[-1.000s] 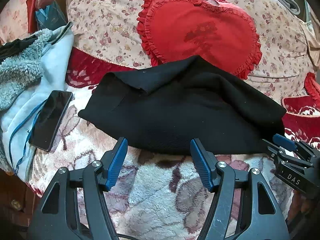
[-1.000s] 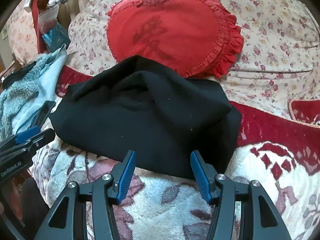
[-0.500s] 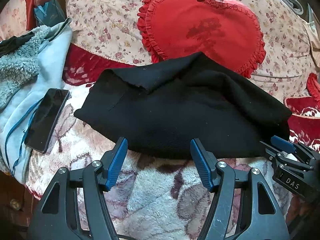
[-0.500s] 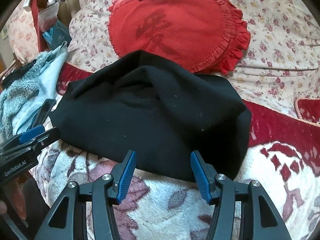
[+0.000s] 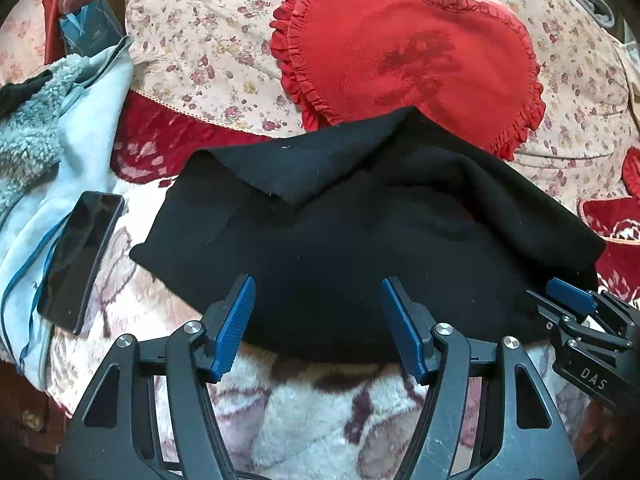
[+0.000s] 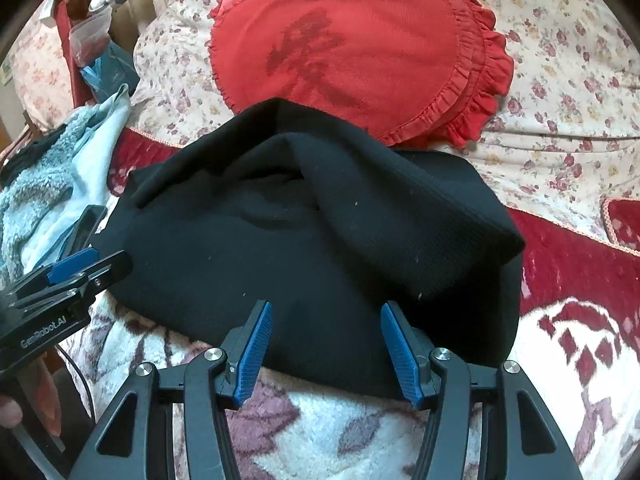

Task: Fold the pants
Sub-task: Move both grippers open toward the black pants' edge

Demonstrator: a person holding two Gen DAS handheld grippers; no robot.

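On a floral fleece blanket (image 5: 320, 412), the black pants (image 5: 360, 240) are seen lying bunched in a rough fold, their far edge touching a red heart cushion (image 5: 408, 48). The left gripper (image 5: 316, 316) is held spread at the pants' near hem, nothing pinched between its blue pads; the right gripper (image 6: 326, 340) is likewise spread and empty at the same hem. A dark phone (image 5: 80, 260) on pale blue fleece is shown whole only in the left view, where the right gripper appears at the right edge. A fingertip (image 6: 10, 412) is caught only in the right view.
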